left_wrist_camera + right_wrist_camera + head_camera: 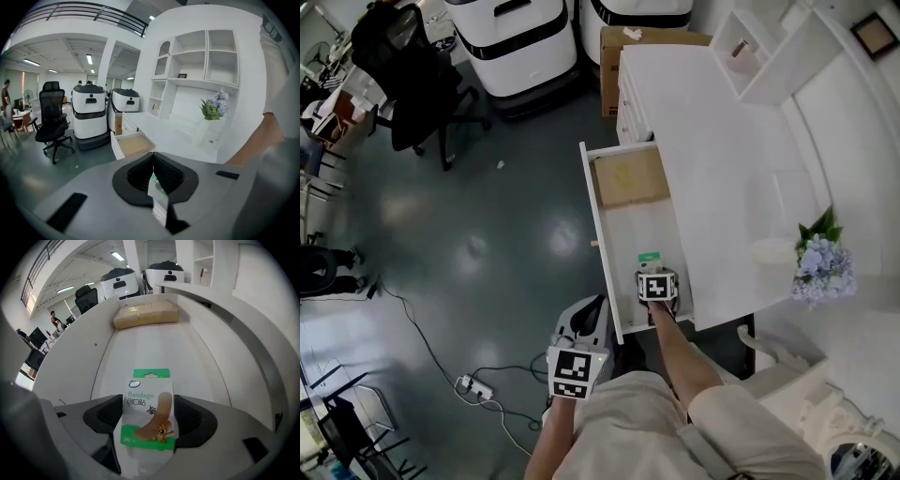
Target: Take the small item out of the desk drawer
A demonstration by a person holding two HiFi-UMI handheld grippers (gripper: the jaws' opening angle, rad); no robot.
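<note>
Reaching forward in the head view, the right forearm (675,337) is stretching into the open drawer (598,234) of the white desk (722,141). The right gripper (652,269) is pointing along the drawer floor at the green-topped bandage pack (650,257). The left gripper (581,321) is hanging low by the lap, outside the drawer front.

The left gripper view is showing what the head view is not: its jaws are lying together, pinching a thin white-and-green card (157,190) edge-on.

The right gripper view is revealing the pack's printed face. The pack is lying between that gripper's widely spread jaws, its side edges just beside the pads. A brown packet (146,313) is resting well beyond it, at the drawer's far end.
</note>
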